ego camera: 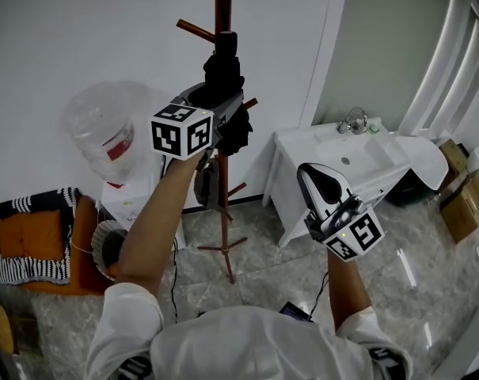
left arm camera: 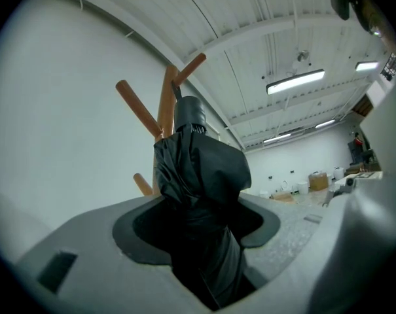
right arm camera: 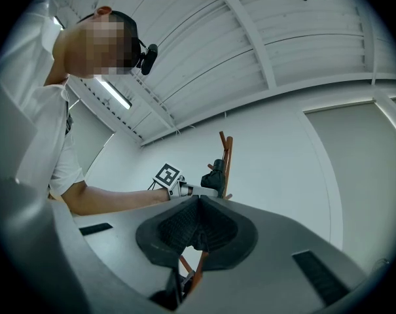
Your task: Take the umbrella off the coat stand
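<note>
Starting at the left of the head view, a big clear water bottle [ego camera: 104, 129] sits by the wall, well out of play. Next comes the raised left arm, and the left gripper [ego camera: 217, 115] is right on the action. It reaches out roughly level to the coat stand [ego camera: 222, 6], and its jaws are clamped on the folded black umbrella [ego camera: 223, 77].

The left gripper view confirms it. The bunched canopy fills the gap in the left gripper [left arm camera: 198, 224], with fabric pressed against both pads. The umbrella [left arm camera: 201, 169] runs upright through the jaws, its capped end pointing up beside the wooden pole [left arm camera: 166, 97], just under the top pegs.

That is the relation that counts: the umbrella's long axis stands vertical, hard against the pole, and the grip crosses it from the side. How it is hooked on I can't make out. My read is that it wants a lift upward and then a pull back toward the person, so it clears the pegs without snagging.

Moving right, a white sink cabinet [ego camera: 358, 161] stands against the wall. In front of it is the right gripper [ego camera: 318, 179], held up but well apart from the stand. Its own view shows the right gripper [right arm camera: 196, 205] with pads together and nothing between them. The left hand is the nearer one by far, and this looks like its job.
</note>
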Motion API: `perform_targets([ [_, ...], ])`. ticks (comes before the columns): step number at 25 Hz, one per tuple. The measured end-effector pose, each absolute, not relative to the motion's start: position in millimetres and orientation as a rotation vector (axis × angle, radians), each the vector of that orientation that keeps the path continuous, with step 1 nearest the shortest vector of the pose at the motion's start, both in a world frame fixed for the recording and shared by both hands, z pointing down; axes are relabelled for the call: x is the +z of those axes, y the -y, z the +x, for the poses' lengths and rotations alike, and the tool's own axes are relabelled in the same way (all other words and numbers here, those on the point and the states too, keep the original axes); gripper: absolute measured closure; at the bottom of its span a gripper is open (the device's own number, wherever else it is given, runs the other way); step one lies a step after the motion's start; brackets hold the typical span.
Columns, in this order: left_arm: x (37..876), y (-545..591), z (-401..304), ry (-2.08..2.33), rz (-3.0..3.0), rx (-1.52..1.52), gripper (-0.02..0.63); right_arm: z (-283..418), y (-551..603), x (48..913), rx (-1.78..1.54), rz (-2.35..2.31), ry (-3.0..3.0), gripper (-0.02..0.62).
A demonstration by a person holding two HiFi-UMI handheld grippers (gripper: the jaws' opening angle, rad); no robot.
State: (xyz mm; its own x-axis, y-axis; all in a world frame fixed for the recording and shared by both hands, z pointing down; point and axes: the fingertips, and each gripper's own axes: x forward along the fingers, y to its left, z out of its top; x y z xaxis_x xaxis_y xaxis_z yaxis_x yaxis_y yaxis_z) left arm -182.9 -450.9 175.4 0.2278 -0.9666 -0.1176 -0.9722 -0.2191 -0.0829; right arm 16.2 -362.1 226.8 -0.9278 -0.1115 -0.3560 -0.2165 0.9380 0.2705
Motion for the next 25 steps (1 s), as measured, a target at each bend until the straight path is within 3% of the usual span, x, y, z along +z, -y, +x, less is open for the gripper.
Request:
perform_targets([
  [25, 115, 422, -166, -1.712, -2.360, 0.117, 0.356, 11, 357, 220, 0.430, -0.230, -2.715, 0.580],
])
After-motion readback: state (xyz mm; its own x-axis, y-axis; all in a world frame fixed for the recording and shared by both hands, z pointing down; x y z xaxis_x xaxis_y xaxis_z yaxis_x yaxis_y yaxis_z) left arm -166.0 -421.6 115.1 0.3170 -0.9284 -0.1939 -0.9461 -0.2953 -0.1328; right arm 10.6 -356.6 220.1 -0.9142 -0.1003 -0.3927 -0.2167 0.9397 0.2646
